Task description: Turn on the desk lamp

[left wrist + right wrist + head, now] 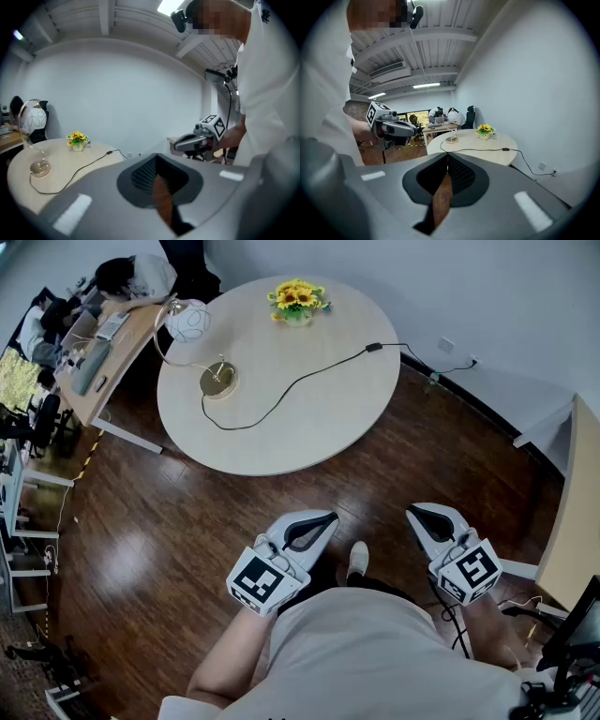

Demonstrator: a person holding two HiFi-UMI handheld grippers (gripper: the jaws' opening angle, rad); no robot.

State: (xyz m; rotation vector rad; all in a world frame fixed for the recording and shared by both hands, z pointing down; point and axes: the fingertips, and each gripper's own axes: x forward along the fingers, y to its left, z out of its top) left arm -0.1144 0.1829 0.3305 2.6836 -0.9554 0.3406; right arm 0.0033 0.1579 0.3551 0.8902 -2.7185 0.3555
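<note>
Nothing of the task had been done yet. The desk lamp point(217, 379) stood at about ten o'clock on the round counter point(309, 418), its white shade showing no glow, and neither tool was near it. The left hand-held gripper point(330, 517) and the right hand-held gripper point(412, 514) hung close to the person's body over the wooden floor point(141, 521), well apart from the counter's six o'clock edge. Each had its jaws pressed together with nothing between them. A black cord point(281, 395) ran from the lamp's base across to two o'clock, where a small dark block point(373, 347) sat on it, probably the switch, though too small to be sure. A pot of flowers point(298, 302) stood at twelve o'clock. The whole job remained: step up, reach the switch, press it
</note>
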